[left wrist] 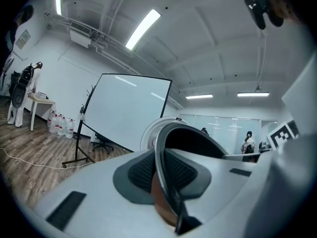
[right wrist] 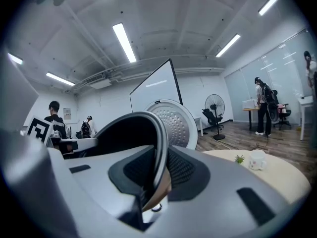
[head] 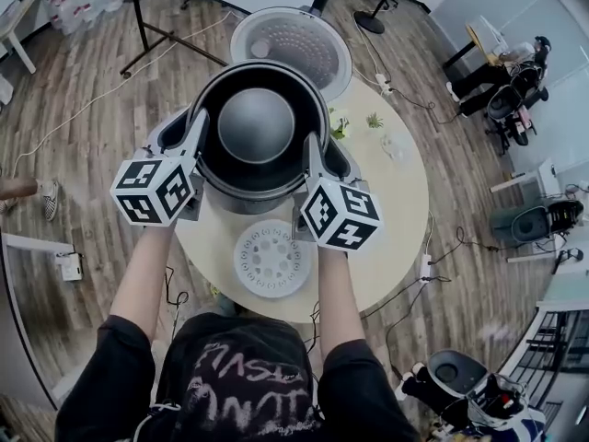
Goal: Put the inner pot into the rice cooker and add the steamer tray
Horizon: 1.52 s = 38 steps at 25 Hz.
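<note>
Over the round tabletop point(head: 396, 210), both grippers are on the inner pot point(head: 256, 127), one on each side of its rim. Left gripper point(head: 198, 129) first: in its own view the jaws are clamped on the pot's thin metal rim, which runs straight down between the ribbed pads point(left wrist: 141, 172). Right gripper point(head: 311, 152), same story on the opposite side, jaws closed on the rim with the dark bowl of the pot curving away to the left. From the head view the pot hangs level between them, mouth up, with a pale sheen on its rounded floor. Just beyond it stands the rice cooker's lid point(head: 293, 44), swung open, its perforated inner face turned toward the person. The pot's far edge overlaps the bottom of that lid, and the cooker body underneath cannot be made out, so whether the pot is seated is impossible to say. Nearer the person, the steamer tray point(head: 270, 258), a white round disc full of holes, lies flat on the tabletop, apart from both grippers. Off to the right sit a small potted plant point(head: 374, 120) and a white cup point(head: 394, 145).
</note>
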Available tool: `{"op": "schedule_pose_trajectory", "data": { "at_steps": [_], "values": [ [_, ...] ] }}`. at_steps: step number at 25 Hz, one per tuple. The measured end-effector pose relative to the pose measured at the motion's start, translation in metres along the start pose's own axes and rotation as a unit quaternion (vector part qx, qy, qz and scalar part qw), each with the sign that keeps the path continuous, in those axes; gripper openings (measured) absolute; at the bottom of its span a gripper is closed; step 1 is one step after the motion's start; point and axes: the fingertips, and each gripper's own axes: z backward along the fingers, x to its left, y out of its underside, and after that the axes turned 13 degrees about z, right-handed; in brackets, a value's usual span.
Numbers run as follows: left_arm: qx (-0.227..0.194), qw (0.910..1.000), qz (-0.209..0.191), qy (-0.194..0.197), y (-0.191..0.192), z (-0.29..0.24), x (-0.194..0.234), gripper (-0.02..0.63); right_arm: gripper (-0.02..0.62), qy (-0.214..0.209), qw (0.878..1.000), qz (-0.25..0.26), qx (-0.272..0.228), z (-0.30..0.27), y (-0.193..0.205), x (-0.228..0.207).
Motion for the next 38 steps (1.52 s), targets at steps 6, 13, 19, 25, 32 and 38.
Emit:
{"op": "schedule_pose_trajectory", "data": {
  "at_steps": [6,13,19,25,32,38],
  "values": [
    [0.025,0.9994,0.012,-0.018,0.019,-0.018,0.019,0.066,0.083,-0.007,1.000,-0.003,0.023,-0.021,0.019,-0.005],
    [0.057,0.9971,0.022,-0.045,0.049,-0.031,0.035,0.066,0.084,-0.014,0.998,-0.009,0.059,-0.037,0.050,-0.013],
    [0.085,0.9942,0.024,-0.062,0.068,-0.043,0.052,0.067,0.087,-0.019,0.996,-0.010,0.084,-0.055,0.074,-0.016],
    [0.110,0.9910,0.023,-0.073,0.085,-0.047,0.059,0.073,0.092,-0.023,0.994,-0.004,0.103,-0.059,0.090,-0.019],
    [0.131,0.9876,0.004,-0.086,0.095,-0.052,0.067,0.080,0.101,-0.025,0.993,0.003,0.111,-0.065,0.104,-0.020],
    [0.159,0.9821,-0.007,-0.101,0.110,-0.053,0.076,0.087,0.107,-0.024,0.991,0.022,0.129,-0.071,0.117,-0.021]
  ]
}}
